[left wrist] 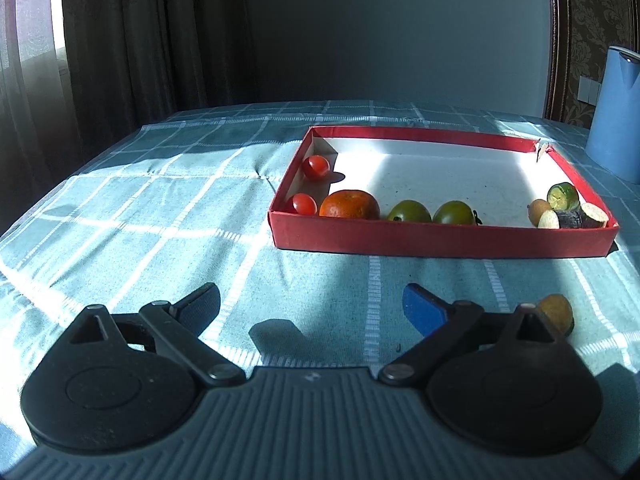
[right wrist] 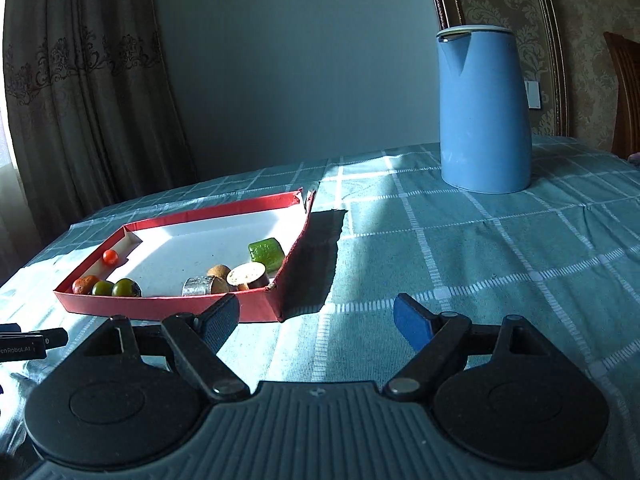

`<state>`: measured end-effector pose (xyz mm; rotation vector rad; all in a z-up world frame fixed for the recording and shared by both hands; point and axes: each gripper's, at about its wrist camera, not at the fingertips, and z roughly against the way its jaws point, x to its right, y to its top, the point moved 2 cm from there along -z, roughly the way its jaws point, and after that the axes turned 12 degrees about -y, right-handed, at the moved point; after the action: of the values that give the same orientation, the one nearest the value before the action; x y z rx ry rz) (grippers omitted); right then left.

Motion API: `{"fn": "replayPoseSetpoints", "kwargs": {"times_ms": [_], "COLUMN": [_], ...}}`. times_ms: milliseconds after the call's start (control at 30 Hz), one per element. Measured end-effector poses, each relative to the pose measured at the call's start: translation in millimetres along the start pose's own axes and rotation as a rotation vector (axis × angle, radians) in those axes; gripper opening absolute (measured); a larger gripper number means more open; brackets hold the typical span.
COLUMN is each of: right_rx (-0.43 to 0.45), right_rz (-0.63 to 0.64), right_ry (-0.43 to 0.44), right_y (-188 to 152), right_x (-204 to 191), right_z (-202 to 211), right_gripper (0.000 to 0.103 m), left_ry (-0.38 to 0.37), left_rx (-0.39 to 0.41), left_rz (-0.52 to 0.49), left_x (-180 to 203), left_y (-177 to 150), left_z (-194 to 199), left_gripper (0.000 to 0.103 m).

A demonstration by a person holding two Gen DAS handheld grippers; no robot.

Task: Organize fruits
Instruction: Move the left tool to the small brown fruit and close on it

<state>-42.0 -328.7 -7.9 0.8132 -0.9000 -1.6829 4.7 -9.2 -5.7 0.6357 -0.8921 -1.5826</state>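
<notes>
A shallow red box (left wrist: 440, 236) (right wrist: 168, 306) with a white floor lies on the blue checked tablecloth. Along its near wall sit two cherry tomatoes (left wrist: 304, 204), an orange tangerine (left wrist: 350, 205) (right wrist: 85, 283) and two green fruits (left wrist: 409, 212) (right wrist: 126, 288). At its right end lie cut pieces: a green cucumber chunk (left wrist: 563, 196) (right wrist: 265, 254), a small tan fruit (left wrist: 540, 208) and dark eggplant slices (left wrist: 584, 216) (right wrist: 248, 274). A tan fruit (left wrist: 557, 312) lies on the cloth outside the box, beside my left gripper's right finger. My left gripper (left wrist: 312, 308) is open and empty. My right gripper (right wrist: 316, 316) is open and empty, near the box's right corner.
A tall blue kettle (right wrist: 484, 112) (left wrist: 616, 112) stands on the table behind and right of the box. Curtains hang at the left, a wall behind. The left gripper's body (right wrist: 24, 346) shows at the left edge of the right wrist view. A wooden chair (right wrist: 624, 92) is at far right.
</notes>
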Motion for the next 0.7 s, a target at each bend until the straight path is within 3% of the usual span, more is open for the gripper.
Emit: {"fn": "replayPoseSetpoints", "kwargs": {"times_ms": [233, 367, 700], "right_rx": [-0.077, -0.076, -0.075], "right_rz": [-0.07, -0.07, -0.077], "right_ry": [0.017, 0.023, 0.037], "right_y": [-7.4, -9.3, -9.0], "right_x": [9.3, 10.2, 10.5], "right_z": [-14.8, -13.2, -12.6], "right_gripper": [0.084, 0.084, 0.084], "left_ry": [-0.072, -0.095, -0.122], "left_rx": [0.008, 0.011, -0.022], "left_rz": [-0.12, -0.167, -0.219], "left_x": [63.6, 91.4, 116.4], "left_y": [1.8, 2.7, -6.6], "left_z": [3.8, 0.5, -14.0], "left_gripper": [0.097, 0.097, 0.094]}}
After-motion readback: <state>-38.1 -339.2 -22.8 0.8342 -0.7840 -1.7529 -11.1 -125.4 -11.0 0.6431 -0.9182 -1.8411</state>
